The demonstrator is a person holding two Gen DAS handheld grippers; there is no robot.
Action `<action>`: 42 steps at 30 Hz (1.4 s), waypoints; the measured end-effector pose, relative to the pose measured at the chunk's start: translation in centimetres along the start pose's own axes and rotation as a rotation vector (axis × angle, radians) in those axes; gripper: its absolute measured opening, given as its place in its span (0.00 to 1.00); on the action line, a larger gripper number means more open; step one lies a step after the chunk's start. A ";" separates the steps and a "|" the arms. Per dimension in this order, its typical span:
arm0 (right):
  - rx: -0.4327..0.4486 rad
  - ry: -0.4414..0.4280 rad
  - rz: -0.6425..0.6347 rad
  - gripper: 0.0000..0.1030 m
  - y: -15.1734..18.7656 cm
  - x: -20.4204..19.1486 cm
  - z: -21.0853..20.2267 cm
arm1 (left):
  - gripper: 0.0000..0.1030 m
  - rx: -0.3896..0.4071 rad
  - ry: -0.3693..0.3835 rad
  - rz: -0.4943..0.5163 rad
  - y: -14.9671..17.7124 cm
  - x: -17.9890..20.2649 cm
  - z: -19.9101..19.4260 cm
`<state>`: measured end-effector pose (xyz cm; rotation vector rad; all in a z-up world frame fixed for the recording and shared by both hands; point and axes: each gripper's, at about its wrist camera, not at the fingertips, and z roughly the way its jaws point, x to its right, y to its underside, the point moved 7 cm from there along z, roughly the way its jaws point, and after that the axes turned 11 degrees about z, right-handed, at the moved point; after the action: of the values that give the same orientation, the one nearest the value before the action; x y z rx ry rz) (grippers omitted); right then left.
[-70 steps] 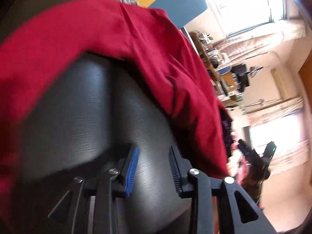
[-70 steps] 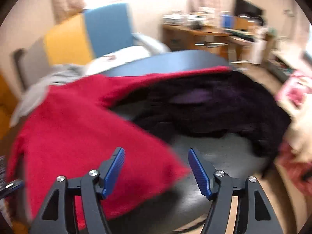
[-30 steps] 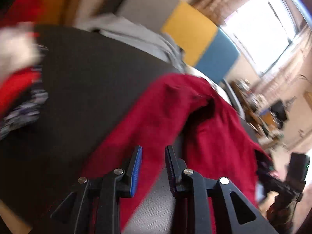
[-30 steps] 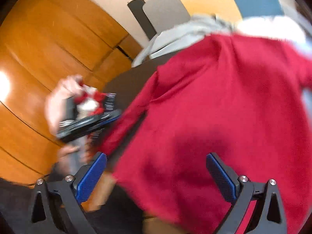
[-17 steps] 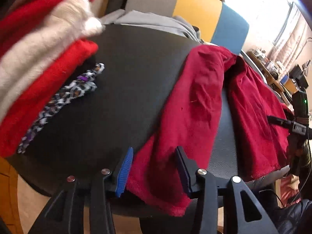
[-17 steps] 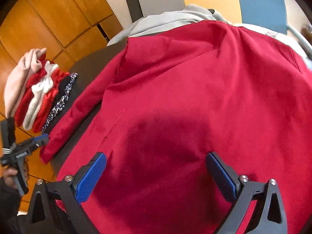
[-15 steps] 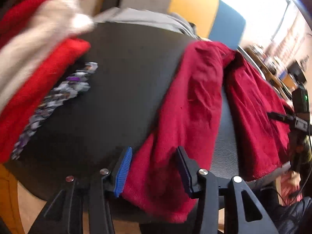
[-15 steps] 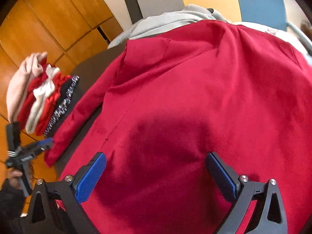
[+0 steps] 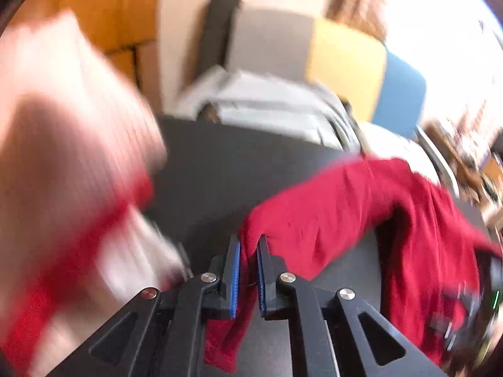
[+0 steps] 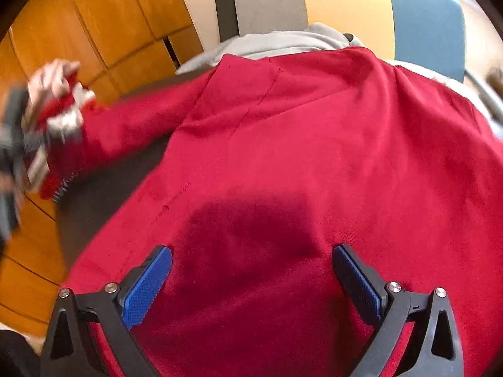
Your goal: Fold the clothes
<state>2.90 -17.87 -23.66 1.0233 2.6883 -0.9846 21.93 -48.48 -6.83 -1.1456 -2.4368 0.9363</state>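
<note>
Blue pads, left: my left gripper (image 9: 248, 248) has its jaws drawn narrow, pinching the cuff end of the red garment's sleeve (image 9: 314, 220) between them.
Left pose: I hold it low over the dark round table (image 9: 220, 169), pointing across the tabletop; this view is blurred.
Sleeve: from the pinch it runs up and right to the body of the red garment (image 10: 298, 157), with a loose flap hanging down below the pads.
Blue pads, right: my right gripper (image 10: 251, 270) is spread wide, clamping nothing.
Right pose: it looks down on the garment from above, one finger to each side of a shadowed patch of cloth; I cannot tell whether the tips touch it.
Garment: it lies spread over the table, filling most of the right view, with the sleeve stretched out to the left.
Left edge: a stack of folded clothes (image 9: 63, 172), pale and red, sits blurred beside the sleeve end.
Behind: a grey garment (image 10: 276, 44) lies at the table's far edge, touching the red one.
Farther: chair backs in grey (image 10: 270, 3), yellow (image 9: 345, 66) and blue (image 10: 427, 22), then wooden panelling (image 10: 94, 31).
</note>
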 end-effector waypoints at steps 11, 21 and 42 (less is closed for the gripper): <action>-0.017 -0.101 -0.052 1.00 1.4 -2.0 -0.8 | 0.27 0.102 -0.288 -0.171 -8.7 -2.4 -0.4; -0.033 -0.214 -0.027 1.00 1.8 -2.3 -2.3 | 0.29 0.100 0.119 0.036 -5.9 14.6 4.5; 0.137 0.056 0.273 1.00 -8.5 9.8 -0.2 | 0.30 -0.025 0.093 0.145 3.1 19.2 16.0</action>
<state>-9.96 -17.06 -21.91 1.4182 2.4600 -1.1093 3.33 -39.24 -21.16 -1.3584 -2.3234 0.8748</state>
